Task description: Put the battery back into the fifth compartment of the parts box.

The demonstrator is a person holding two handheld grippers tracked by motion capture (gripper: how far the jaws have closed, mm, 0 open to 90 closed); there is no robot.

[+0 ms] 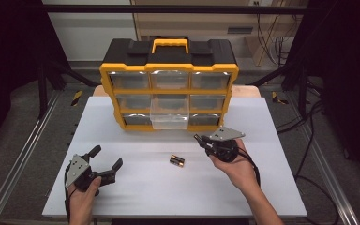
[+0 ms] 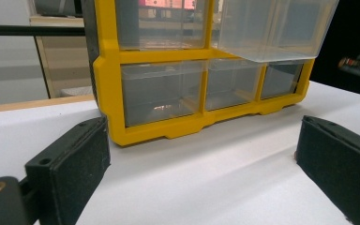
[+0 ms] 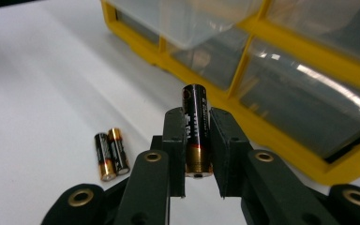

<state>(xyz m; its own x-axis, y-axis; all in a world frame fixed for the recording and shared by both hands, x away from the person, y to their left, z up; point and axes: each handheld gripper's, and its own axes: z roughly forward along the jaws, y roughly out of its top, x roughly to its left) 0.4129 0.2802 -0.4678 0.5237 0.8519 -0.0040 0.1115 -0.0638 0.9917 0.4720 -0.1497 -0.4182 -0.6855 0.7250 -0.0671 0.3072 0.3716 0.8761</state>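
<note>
A yellow and black drawer organizer [image 1: 168, 89] stands at the back of the white table [image 1: 136, 187]. Its clear middle drawer [image 1: 169, 112] is pulled out toward me. My right gripper [image 3: 198, 122] is shut on a black and gold battery [image 3: 196, 126], held lengthwise between the jaws, in front of the organizer's lower right corner [image 1: 201, 139]. Two more batteries [image 1: 177, 161] lie side by side on the table, left of that gripper [image 3: 110, 153]. My left gripper [image 1: 107, 158] rests open near the front left, nothing between its pads [image 2: 70, 164].
Metal rails [image 1: 18, 164] run along both sides of the table. Cables [image 1: 309, 122] trail on the floor at the right. The organizer's other clear drawers [image 2: 161, 89] are pushed in. A wooden board edge [image 1: 246, 90] shows behind the organizer.
</note>
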